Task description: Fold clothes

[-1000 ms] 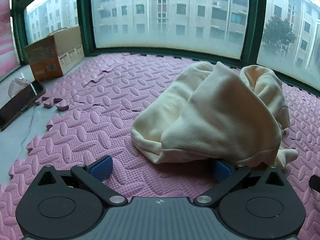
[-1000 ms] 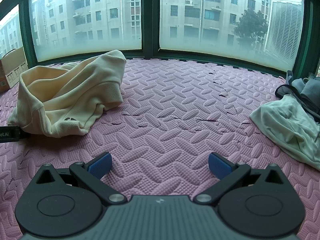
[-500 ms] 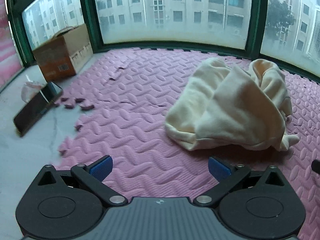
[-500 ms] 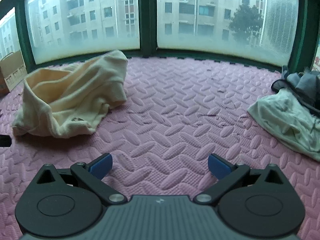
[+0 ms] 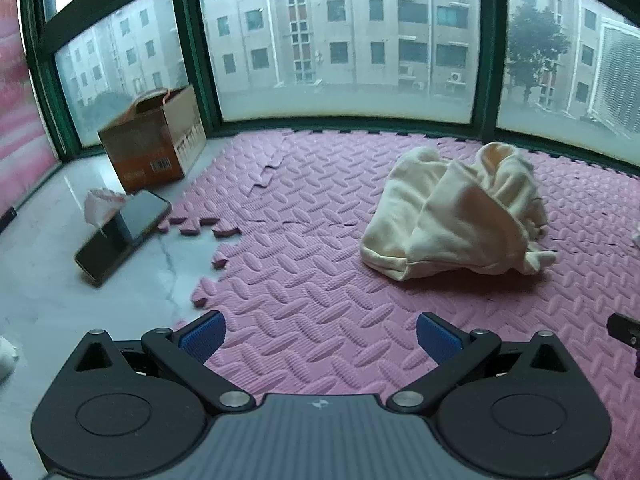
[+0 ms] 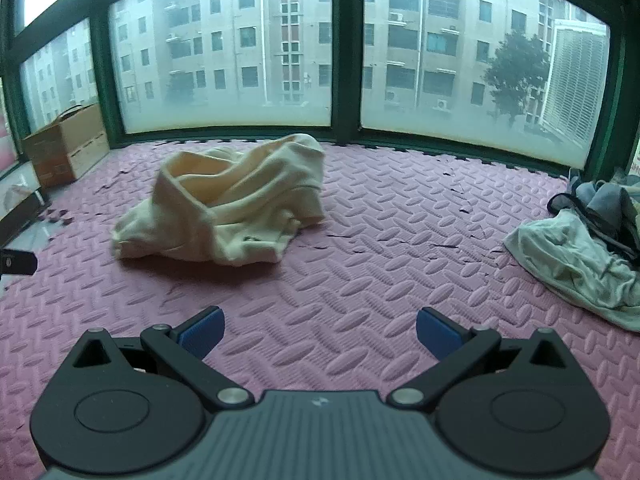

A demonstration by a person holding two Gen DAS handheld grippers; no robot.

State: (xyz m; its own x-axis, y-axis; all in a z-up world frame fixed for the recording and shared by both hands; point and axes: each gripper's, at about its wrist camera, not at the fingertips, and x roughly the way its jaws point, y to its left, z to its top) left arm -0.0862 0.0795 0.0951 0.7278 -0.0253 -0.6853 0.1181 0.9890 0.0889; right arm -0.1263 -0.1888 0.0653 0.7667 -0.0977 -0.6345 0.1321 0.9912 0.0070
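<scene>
A crumpled cream garment (image 5: 452,216) lies in a heap on the pink foam mat (image 5: 304,280), ahead and to the right in the left wrist view. In the right wrist view the same cream garment (image 6: 236,204) sits ahead and to the left. My left gripper (image 5: 318,338) is open above bare mat, well short of the cloth, with nothing between its blue pads. My right gripper (image 6: 318,334) is open too, empty, and also apart from the garment. A dark tip of the right gripper (image 5: 624,328) shows at the right edge of the left wrist view.
A cardboard box (image 5: 154,140) stands at the back left by the windows. A phone (image 5: 122,232) leans on a small stand on the bare white floor (image 5: 52,280). A pile of grey and pale clothes (image 6: 588,240) lies at the right. Green window frames bound the far side.
Both grippers have pulled back and risen away from the cream garment, which now looks smaller and farther off. The left view has swung left, showing more bare floor and the phone.
</scene>
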